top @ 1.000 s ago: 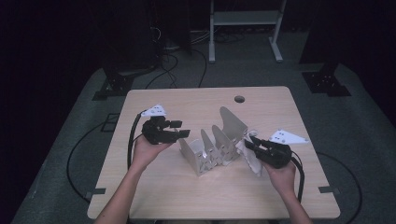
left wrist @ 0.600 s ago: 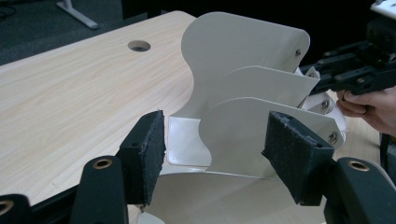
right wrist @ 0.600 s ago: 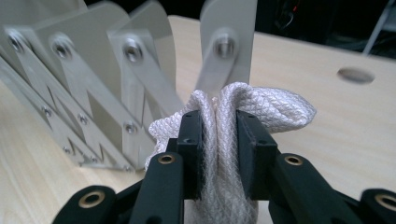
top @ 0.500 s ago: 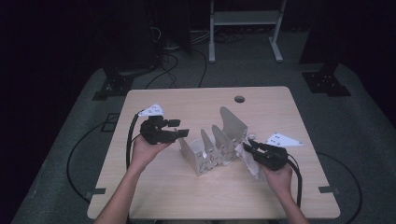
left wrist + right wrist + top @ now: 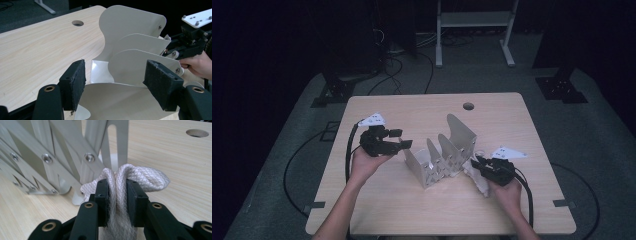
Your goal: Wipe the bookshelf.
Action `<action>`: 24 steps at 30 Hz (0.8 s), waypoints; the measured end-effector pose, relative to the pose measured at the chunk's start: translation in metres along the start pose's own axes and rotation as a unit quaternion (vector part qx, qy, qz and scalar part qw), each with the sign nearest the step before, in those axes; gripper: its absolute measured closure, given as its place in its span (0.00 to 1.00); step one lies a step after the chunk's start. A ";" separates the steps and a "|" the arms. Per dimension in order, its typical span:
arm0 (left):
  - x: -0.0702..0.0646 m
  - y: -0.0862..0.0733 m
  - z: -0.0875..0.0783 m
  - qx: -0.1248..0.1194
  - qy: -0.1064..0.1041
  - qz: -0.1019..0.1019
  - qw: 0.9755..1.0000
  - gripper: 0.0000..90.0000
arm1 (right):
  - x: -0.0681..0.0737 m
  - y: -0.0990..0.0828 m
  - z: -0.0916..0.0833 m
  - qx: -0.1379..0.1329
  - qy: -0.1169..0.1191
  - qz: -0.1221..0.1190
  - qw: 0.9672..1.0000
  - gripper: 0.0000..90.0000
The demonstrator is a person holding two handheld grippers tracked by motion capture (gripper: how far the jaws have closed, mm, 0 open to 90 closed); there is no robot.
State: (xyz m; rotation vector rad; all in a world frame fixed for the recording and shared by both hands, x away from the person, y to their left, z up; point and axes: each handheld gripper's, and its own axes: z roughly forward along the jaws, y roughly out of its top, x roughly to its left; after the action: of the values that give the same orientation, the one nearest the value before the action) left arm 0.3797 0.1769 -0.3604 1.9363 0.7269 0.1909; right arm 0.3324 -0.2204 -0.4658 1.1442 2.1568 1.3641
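The white cloth (image 5: pixel 117 192) lies lower right on the worktop (image 5: pixel 412 107), pinched in our right claw (image 5: pixel 482 166) beside the folding rack (image 5: pixel 447 152). Our left claw (image 5: pixel 402 141), at centre left, has just been opening, holding nothing.

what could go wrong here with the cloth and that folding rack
1. The right gripper is shut on the white quilted cloth right beside the white folding metal rack; the cloth could catch on the rack's scissor struts.
2. The left gripper has just been opening, with nothing pressed between its pads, so the rack looks unsteadied and may slide on the light wooden table if the cloth drags on it.
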 end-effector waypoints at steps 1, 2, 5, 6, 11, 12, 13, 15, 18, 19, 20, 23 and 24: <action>0.000 0.000 0.000 -0.002 0.001 0.000 1.000 0.37 | 0.001 0.003 -0.004 -0.011 -0.001 -0.001 1.000 0.80; 0.000 0.000 0.000 -0.001 0.001 0.000 1.000 0.37 | 0.003 0.007 -0.008 -0.025 -0.005 -0.005 1.000 0.80; -0.001 0.000 -0.001 0.000 0.003 0.001 1.000 0.37 | 0.004 0.007 -0.007 -0.022 -0.007 -0.009 1.000 0.80; -0.001 0.000 -0.001 0.001 0.003 0.001 1.000 0.37 | 0.003 0.003 -0.003 -0.012 -0.006 -0.007 1.000 0.80; 0.000 -0.003 -0.001 -0.008 0.004 -0.003 1.000 0.38 | 0.000 -0.001 0.002 0.002 -0.006 0.001 1.000 0.80; 0.000 -0.004 -0.001 -0.010 0.004 -0.005 1.000 0.38 | 0.000 0.001 -0.001 -0.005 -0.008 -0.002 1.000 0.80; 0.000 -0.004 -0.002 -0.012 0.005 -0.007 1.000 0.38 | 0.001 0.002 -0.002 -0.009 -0.009 -0.004 1.000 0.80; 0.000 -0.005 -0.002 -0.015 0.004 -0.008 1.000 0.39 | 0.000 0.000 0.001 0.000 -0.007 -0.003 1.000 0.80; -0.001 -0.006 -0.003 -0.019 0.002 -0.010 1.000 0.40 | -0.001 -0.004 0.005 0.012 -0.005 0.003 1.000 0.80; -0.002 -0.007 -0.004 -0.018 0.002 -0.010 1.000 0.40 | 0.000 -0.002 0.003 0.006 -0.004 0.005 1.000 0.80; -0.002 -0.007 -0.004 -0.018 0.002 -0.009 1.000 0.40 | 0.000 0.000 0.001 -0.002 -0.004 0.002 1.000 0.80; -0.004 -0.007 -0.003 -0.018 0.003 -0.007 1.000 0.41 | 0.002 0.001 0.000 -0.006 -0.006 -0.002 1.000 0.80; -0.005 -0.007 -0.003 -0.018 0.003 -0.007 1.000 0.41 | 0.002 -0.001 0.002 0.000 -0.006 -0.001 1.000 0.80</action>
State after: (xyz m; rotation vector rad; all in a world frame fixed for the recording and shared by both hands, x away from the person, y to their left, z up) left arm 0.3712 0.1790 -0.3644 1.8977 0.7359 0.1994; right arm 0.3320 -0.2182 -0.4668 1.1480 2.1494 1.3518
